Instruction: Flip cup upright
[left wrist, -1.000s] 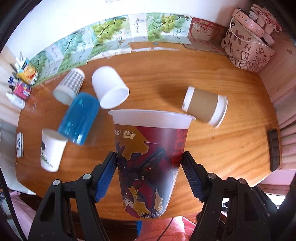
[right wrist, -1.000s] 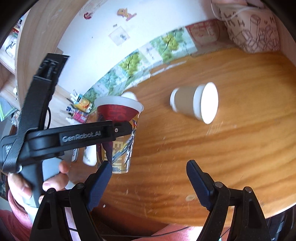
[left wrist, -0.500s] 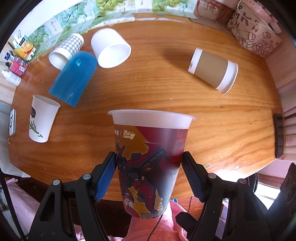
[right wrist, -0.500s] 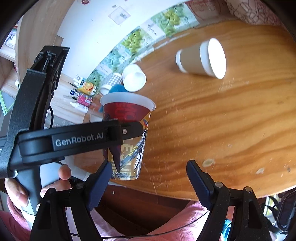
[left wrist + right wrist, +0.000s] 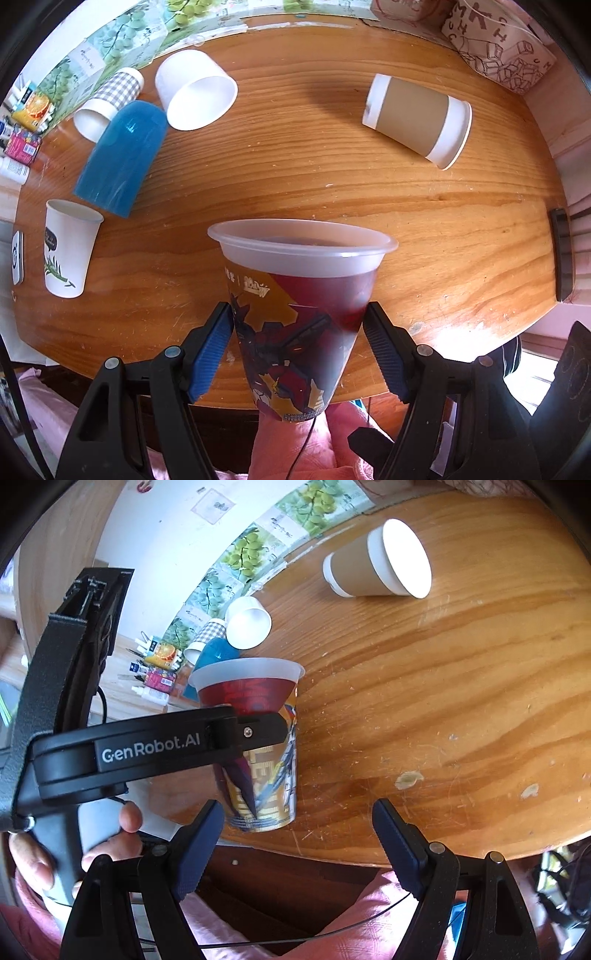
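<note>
- The printed plastic cup (image 5: 301, 314) sits mouth-up, clamped between the blue pads of the left tool (image 5: 298, 345), at the near edge of the wooden worktop (image 5: 332, 177).
- The right tool (image 5: 297, 843) stands spread apart with nothing between its fingers, the held cup just ahead on its left.
- Ahead of the left tool a brown-sleeved paper cup (image 5: 417, 120) lies on its side; further left lie a blue cup (image 5: 122, 158), a white cup (image 5: 195, 94) and a checked one (image 5: 107, 103).
- A grape-print strip (image 5: 236, 561) runs along the wall behind the worktop.
</note>
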Motion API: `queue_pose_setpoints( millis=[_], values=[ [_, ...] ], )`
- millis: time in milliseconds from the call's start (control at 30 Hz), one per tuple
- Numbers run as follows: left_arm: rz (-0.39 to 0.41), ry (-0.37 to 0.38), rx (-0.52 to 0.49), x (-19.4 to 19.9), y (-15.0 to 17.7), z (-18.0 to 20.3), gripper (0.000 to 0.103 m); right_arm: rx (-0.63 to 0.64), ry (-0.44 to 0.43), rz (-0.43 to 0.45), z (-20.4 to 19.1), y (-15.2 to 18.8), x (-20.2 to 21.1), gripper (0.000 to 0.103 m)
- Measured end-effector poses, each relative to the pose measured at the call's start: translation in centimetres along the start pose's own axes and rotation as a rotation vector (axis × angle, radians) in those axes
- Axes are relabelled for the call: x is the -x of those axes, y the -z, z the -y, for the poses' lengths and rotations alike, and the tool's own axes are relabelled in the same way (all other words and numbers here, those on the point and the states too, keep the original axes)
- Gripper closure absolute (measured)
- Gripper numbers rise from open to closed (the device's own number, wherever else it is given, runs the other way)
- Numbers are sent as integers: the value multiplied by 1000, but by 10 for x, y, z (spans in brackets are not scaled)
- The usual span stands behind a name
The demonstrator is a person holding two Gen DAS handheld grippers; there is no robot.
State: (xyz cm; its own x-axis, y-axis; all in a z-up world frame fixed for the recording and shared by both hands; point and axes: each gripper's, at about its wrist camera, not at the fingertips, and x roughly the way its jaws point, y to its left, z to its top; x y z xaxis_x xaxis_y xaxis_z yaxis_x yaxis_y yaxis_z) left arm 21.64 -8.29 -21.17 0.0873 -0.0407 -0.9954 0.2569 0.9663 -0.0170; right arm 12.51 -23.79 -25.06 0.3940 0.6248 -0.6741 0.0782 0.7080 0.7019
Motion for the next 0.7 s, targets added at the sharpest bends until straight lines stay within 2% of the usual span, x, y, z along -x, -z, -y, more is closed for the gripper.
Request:
queue_pose_setpoints(
  millis=[167,267,367,533,700],
  values=[
    [-11,5,-1,0,-2,3,25,-7,12,5,2,-1,-1,20],
    [-10,2,0,1,-5,0,22,41,60,14,-2,-2,-4,20],
    [3,12,-1,5,-6,-3,22,61,68,8,-3,-3,-9,20],
    [34,48,-8,21,-9,-11,22,54,56,15,-2,-8,-14,20],
    [90,34,-56,38,-7,-17,22,59,48,28,-6,-16,-18,20]
  ],
)
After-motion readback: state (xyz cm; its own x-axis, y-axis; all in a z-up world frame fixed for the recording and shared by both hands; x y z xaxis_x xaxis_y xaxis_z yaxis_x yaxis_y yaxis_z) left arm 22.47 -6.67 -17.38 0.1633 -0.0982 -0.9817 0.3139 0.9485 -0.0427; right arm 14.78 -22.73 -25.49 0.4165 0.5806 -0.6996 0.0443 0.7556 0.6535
